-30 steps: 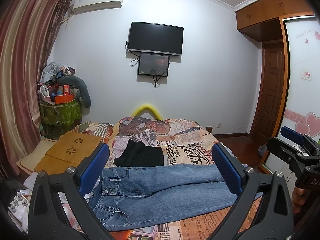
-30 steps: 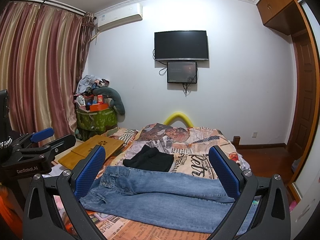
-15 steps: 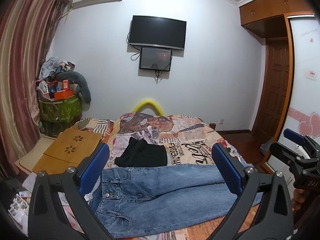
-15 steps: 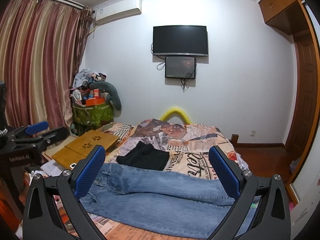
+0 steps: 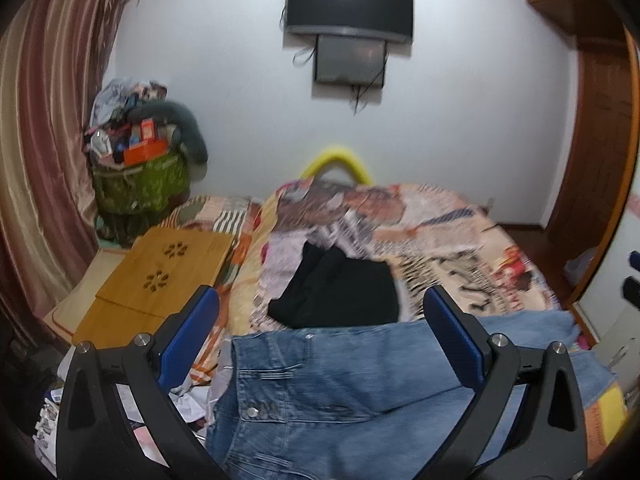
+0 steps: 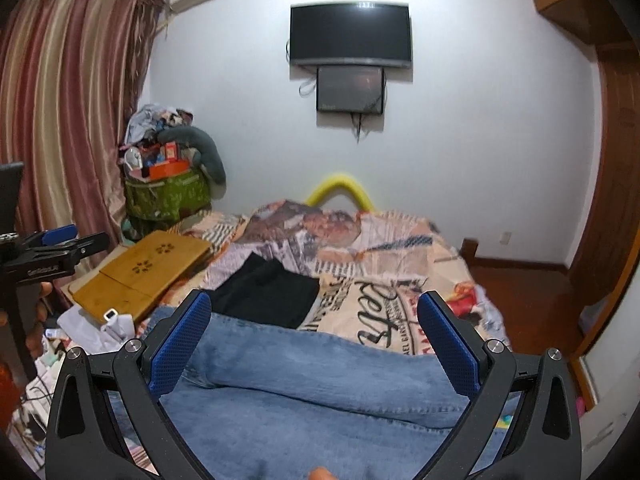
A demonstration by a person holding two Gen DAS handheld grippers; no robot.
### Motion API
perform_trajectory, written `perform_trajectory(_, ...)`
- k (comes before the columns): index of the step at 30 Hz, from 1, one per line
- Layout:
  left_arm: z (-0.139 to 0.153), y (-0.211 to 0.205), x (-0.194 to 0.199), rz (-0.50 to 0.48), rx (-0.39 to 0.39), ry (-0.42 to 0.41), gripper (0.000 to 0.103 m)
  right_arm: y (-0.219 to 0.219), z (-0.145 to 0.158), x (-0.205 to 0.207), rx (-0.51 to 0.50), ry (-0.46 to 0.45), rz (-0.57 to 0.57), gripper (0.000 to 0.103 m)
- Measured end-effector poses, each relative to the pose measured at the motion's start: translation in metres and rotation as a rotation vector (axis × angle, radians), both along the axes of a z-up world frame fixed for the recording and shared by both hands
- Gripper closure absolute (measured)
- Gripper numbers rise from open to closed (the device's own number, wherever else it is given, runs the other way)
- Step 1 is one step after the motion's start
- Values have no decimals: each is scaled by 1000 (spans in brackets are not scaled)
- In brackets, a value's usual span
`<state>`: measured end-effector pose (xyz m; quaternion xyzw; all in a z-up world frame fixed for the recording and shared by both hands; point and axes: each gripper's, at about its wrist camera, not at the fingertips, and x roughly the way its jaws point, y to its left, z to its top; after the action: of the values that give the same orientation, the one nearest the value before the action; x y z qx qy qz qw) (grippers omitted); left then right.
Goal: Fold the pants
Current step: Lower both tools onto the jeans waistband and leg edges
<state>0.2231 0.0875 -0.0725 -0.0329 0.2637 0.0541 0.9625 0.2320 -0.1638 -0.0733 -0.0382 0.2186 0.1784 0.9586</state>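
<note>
Found the jeans [image 5: 340,380] spread flat on the bed [image 5: 440,216], near edge, waist w/ button [image 5: 251,412] to the left, legs off to the right. Held the left gripper [image 5: 320,300] over the waist end, fingers [image 5: 188,344] spread wide, nothing btwn them. Held the right gripper [image 6: 314,304] over the legs, fingers [image 6: 180,352] spread wide too, nothing in them. Touched no cloth yet, as far as could be told. Got a blurry left view, so could not tell the exact gap.

Judged the job as barely begun: no fold made yet.

Worried about a few things:

- Could pinch only the top layer of cloth & leave the bottom one behind. Messy fold, prob.
- Could take too small a bite. Thick, heavy jeans, so could lose them partway up.
- Could snag the black clothes [image 5: 336,296], right against the far edge of the jeans, & drag them into the fold.
- Could tug the waist end sideways. Seemed close to the left side of the bed, so could drop it onto the papers [image 5: 188,396] below.
- Could lift one end faster than the other & twist the legs, esp. w/ one leg lying partly over the other.
- Could bump the wooden tray [image 5: 160,272] w/ a wide swing to the left.
</note>
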Motion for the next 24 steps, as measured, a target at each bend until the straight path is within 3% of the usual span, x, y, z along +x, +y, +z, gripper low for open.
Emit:
perform_trajectory(6, -56, 42, 64, 54, 6, 163, 0, -2, -37, 54, -54, 114, 14, 1)
perform_trajectory(13, -129, 95, 109, 99, -56, 351, 1, -2, -83, 104, -101, 231, 53, 1)
perform_trajectory(15, -151, 110, 121, 124, -76, 404, 6, 0, -98, 120, -123, 270, 74, 1)
perform_trajectory(20, -193, 127, 146, 109, -175, 508, 8, 2, -130, 164, -108, 401, 128, 1)
perform_trajectory(24, -218, 125, 164, 96, -187, 561, 8, 0, -153, 196, -108, 478, 139, 2)
